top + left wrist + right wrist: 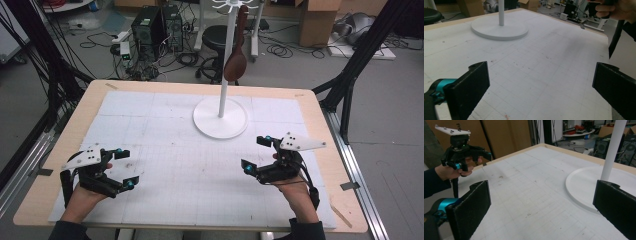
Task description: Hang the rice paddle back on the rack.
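While both hands rest low at the near edge of the table, the high view shows the left gripper and the right gripper with jaws spread wide and nothing between them, well apart from each other on the white gridded mat. The thing nearest them to work on is the brown wooden spoon, which hangs bowl-down from the top of the white stand at the far middle of the mat, clear of the table surface. In the left gripper view the jaws stand open over bare mat, and the stand's round base lies ahead and to the left, so that hand would have a long diagonal reach. In the right gripper view the jaws are equally open, the base and pole sit just beyond the right jaw, and the other hand with its gripper shows farther off. I judge the right hand better placed: it should rise along the pole, meet the spoon's neck squarely, close gently, then lift up off the hook without tugging the stand sideways.
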`<state>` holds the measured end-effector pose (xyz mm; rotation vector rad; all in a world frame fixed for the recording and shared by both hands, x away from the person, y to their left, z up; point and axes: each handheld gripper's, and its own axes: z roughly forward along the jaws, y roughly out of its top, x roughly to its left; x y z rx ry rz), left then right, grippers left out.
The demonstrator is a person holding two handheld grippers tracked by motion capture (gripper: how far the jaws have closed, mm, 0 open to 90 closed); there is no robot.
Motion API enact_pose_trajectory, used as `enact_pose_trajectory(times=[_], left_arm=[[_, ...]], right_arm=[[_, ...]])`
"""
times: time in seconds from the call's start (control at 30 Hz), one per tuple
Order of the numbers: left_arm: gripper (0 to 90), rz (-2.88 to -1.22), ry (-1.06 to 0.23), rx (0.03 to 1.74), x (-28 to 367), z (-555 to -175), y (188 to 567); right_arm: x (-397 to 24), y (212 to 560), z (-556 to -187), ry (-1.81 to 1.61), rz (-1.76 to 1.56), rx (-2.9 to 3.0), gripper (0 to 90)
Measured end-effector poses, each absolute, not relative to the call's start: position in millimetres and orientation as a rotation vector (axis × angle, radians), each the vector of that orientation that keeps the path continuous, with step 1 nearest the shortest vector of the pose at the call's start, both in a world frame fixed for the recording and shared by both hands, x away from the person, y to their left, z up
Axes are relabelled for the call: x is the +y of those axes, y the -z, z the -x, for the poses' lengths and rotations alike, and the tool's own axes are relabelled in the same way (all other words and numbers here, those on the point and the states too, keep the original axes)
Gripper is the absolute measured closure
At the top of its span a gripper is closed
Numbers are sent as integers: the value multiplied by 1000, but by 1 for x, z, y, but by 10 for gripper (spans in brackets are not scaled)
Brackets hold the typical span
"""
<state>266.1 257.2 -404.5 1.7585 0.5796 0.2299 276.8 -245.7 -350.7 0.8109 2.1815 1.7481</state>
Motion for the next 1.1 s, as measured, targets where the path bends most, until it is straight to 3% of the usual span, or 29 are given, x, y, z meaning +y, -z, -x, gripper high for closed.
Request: enact_pose_trajectory(times=[1.1], left_arm=[[17,-1724,-221,578,259,-267,404]], right_arm=[[-253,392,-260,-1705,-790,2221,4]])
